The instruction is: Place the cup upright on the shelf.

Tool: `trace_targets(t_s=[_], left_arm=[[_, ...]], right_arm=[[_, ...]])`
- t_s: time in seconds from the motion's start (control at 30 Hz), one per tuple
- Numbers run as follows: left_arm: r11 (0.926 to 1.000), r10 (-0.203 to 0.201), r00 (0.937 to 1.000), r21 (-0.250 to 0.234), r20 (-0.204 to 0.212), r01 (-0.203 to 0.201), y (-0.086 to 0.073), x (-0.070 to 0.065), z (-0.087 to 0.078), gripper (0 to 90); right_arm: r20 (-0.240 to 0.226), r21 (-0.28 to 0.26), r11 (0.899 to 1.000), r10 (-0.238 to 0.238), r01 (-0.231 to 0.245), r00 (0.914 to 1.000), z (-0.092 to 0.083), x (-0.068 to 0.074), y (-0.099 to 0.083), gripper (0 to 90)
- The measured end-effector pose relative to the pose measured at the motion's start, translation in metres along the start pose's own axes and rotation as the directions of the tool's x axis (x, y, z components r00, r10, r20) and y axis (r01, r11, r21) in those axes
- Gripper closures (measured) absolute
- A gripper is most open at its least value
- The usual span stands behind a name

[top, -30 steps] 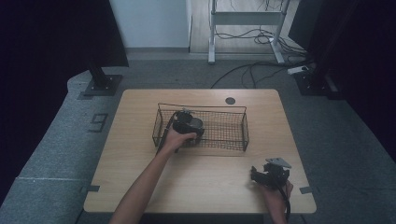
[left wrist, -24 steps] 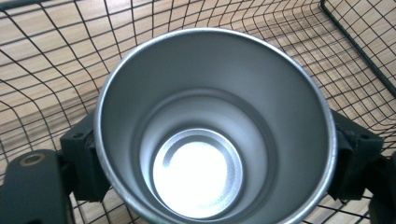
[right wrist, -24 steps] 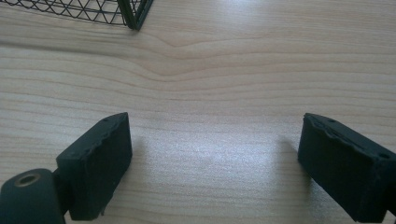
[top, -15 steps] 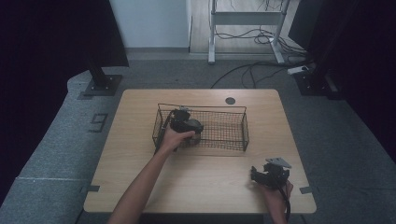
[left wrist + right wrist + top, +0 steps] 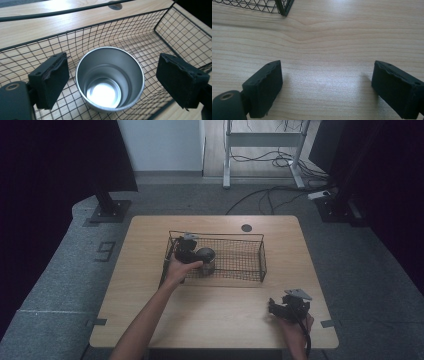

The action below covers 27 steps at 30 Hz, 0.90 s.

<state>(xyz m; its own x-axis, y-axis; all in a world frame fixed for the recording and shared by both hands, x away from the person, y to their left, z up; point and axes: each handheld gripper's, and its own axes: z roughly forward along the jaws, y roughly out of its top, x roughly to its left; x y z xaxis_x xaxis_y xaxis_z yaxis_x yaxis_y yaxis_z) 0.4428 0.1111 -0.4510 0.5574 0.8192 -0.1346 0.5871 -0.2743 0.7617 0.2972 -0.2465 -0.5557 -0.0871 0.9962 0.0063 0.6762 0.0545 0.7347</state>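
A shiny metal cup (image 5: 110,77) stands upright and empty near the left end of a black wire basket (image 5: 37,50). In the high view the cup (image 5: 206,256) sits just right of my left gripper (image 5: 194,253), which a hand holds over the basket (image 5: 240,236). My left gripper (image 5: 116,82) hangs above the cup's mouth. Its jaws have just been opening, then eased in a little; the pads (image 5: 50,80) stand apart from the cup's wall on both sides. My right gripper (image 5: 329,90) is open over bare wood, low at the table's front right (image 5: 274,308).
The basket's near corner (image 5: 283,6) lies ahead of the right gripper. The wooden table (image 5: 225,315) has a round cable hole (image 5: 246,228) at the back. Cables and a metal frame (image 5: 265,140) lie on the grey floor beyond.
My left gripper has let go of the cup and drawn up and to the left, so the cup now shows beside it in the basket. The right hand has not moved.
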Motion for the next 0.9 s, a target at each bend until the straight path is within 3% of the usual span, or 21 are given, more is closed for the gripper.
trace_targets(t_s=[0.37, 0.6, 0.9], left_arm=[[0.9971, 0.037, 0.9991, -0.068, 0.020, -0.036, -0.020, -0.003, -0.033, 13.1], [0.9946, 0.064, 0.9975, -0.084, 0.031, -0.061, -0.039, -0.009, -0.044, 13.2], [0.9932, 0.061, 0.9969, -0.102, 0.051, -0.056, -0.070, -0.013, -0.057, 13.2]], right_arm=[[0.001, 0.001, 1.000, -0.001, 0.001, 1.0000, 0.000, 0.000, 0.000, 9.8], [-0.001, 0.002, 1.000, 0.001, -0.001, 1.0000, 0.000, 0.000, 0.000, 9.8], [0.000, 0.002, 1.000, 0.000, 0.000, 1.0000, 0.000, 0.000, 0.000, 9.9]])
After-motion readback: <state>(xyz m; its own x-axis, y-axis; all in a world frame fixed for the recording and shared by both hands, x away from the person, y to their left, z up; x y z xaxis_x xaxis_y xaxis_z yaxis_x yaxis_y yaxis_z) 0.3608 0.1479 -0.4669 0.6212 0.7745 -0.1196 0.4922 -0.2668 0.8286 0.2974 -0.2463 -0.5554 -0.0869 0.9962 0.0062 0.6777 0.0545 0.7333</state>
